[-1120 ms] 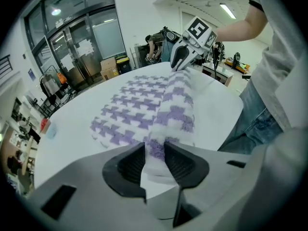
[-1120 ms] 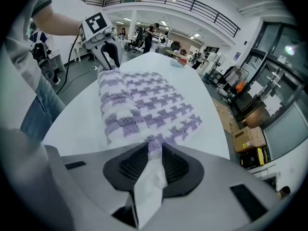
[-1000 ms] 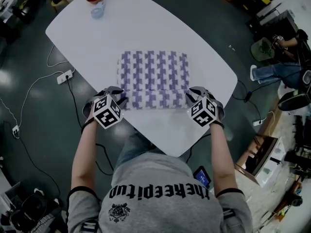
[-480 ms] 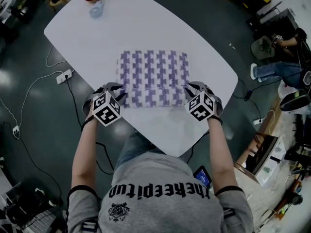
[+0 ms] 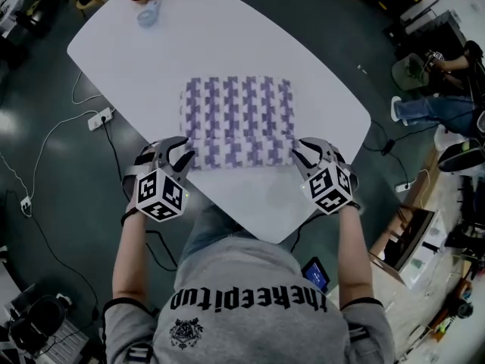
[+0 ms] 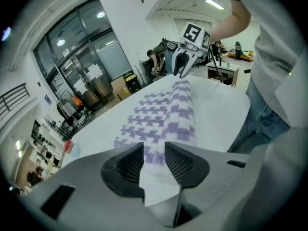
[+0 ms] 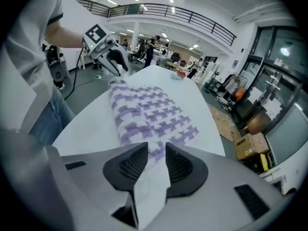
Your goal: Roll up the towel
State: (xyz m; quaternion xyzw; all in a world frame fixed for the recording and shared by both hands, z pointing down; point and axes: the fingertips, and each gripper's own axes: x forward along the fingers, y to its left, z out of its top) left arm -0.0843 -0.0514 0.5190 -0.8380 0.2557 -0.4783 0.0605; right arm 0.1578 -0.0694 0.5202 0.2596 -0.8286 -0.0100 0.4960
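Risen slightly, left gripper (image 5: pixel 176 152) and right gripper (image 5: pixel 307 152) fingers pinch the towel (image 5: pixel 239 108) roll; red-topped cup (image 5: pixel 145 6) apart.

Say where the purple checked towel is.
In head view the purple checked towel lies centred on the white oval table, near edge between left gripper and right gripper.

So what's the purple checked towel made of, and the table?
The towel looks like soft terry cotton: fuzzy, matte, and it bends into a roll. The table looks like hard white laminate or painted board, going by its smooth, even top; I can't tell which.
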